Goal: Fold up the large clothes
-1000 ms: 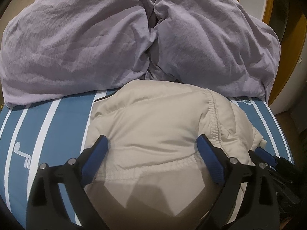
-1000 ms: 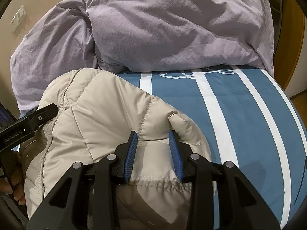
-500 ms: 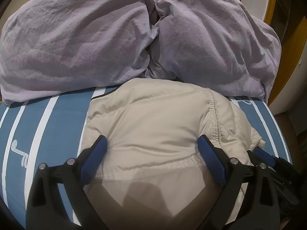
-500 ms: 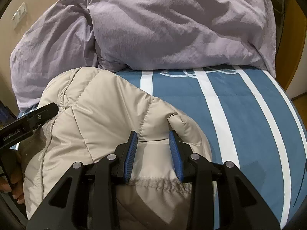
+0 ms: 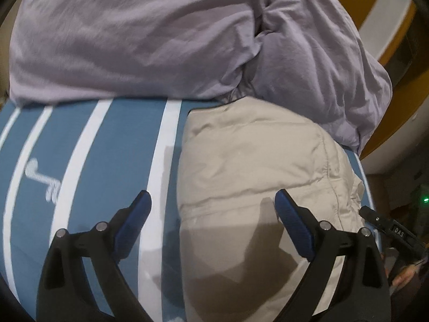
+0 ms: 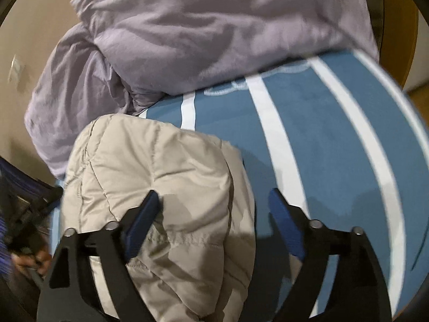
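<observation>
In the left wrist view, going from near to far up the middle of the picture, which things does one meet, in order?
Open left gripper → beige quilted puffer jacket → blue bed cover with white stripes beside it → crumpled lilac duvet at the far end.
</observation>
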Motion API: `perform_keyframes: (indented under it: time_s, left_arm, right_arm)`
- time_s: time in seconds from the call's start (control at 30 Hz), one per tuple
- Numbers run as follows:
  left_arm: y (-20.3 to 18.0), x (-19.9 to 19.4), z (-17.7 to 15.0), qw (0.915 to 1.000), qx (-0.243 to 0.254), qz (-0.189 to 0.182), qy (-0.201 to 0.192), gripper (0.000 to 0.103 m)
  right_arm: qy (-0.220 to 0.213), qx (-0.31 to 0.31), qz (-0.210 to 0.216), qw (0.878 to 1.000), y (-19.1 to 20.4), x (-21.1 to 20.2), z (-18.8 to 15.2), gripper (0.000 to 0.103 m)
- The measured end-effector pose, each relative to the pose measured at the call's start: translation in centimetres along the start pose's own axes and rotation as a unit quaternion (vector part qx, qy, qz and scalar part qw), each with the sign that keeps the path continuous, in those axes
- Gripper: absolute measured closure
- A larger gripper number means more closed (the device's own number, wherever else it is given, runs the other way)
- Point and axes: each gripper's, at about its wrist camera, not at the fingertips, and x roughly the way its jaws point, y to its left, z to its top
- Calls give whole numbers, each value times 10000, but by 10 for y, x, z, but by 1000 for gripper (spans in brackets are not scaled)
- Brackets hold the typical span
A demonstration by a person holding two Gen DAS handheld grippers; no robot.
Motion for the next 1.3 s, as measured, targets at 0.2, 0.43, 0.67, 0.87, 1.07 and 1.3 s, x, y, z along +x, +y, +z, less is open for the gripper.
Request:
perform_keyframes:
  time_s: [0.2, 0.43, 0.67, 0.87, 1.07, 1.3]
  left_arm:
    - [18, 10, -7, 9977, -424, -431, 291, 10]
    - [33, 29, -9, 9886, -979, -1020, 526, 9]
    - [47, 50, -15, 9687, -1654, -1701, 731, 7]
    - [57, 61, -21, 9511, -2082, -2134, 800, 7]
    - [60, 59, -20, 9443, -2191, -2336, 752, 22]
    - [66, 44, 4, 9494, -2111, -2278, 473, 33]
  right_arm:
    - [795, 883, 916, 9887, -28, 26, 0, 1]
    - [1363, 1200, 1587, 9705, -34, 52, -3, 1]
    - [1839, 1304, 2088, 9516, -28, 72, -6, 1]
    - [1948, 1256, 2401, 9427, -24, 79, -10, 1]
    - [1874, 1197, 2752, 9353, -20, 81, -13, 15]
    - [1734, 1205, 3038, 9290, -1, 85, -6, 40]
